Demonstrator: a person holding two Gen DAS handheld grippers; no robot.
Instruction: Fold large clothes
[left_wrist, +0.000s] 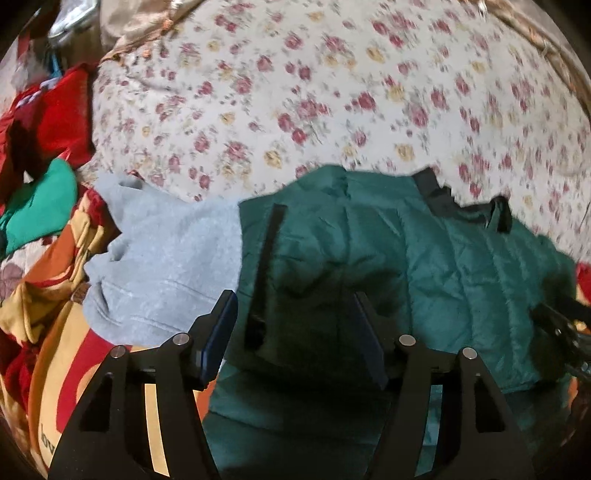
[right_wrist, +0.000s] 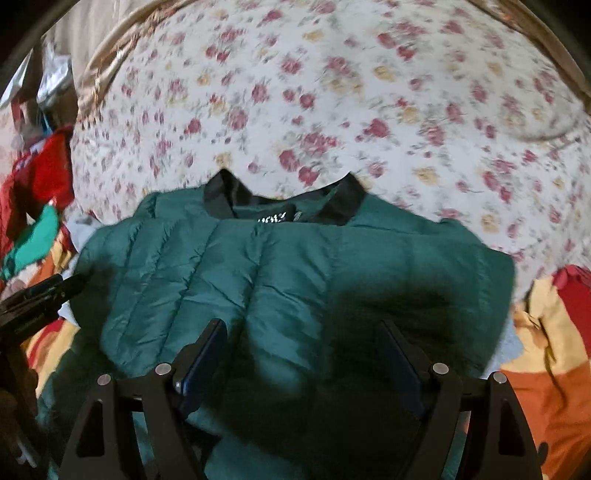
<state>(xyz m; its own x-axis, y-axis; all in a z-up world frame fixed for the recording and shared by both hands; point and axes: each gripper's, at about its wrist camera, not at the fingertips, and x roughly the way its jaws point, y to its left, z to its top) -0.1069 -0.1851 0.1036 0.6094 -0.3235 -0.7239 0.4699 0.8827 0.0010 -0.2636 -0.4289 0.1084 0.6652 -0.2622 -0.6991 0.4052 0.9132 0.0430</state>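
Looks partway folded: green puffer jacket (right_wrist: 280, 295) lying on the floral bedspread (right_wrist: 332, 110) with black collar (right_wrist: 343, 206) at the far edge, left gripper (left_wrist: 293, 332) and right gripper (right_wrist: 306, 362) fingers spread open, gripping nothing, final folds probably left.

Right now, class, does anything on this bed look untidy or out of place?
Yes. The green puffer jacket lies rumpled, partly over a grey sweatshirt. Red and green clothes sit heaped at the left. Both the left claw and right claw are open, holding nothing.
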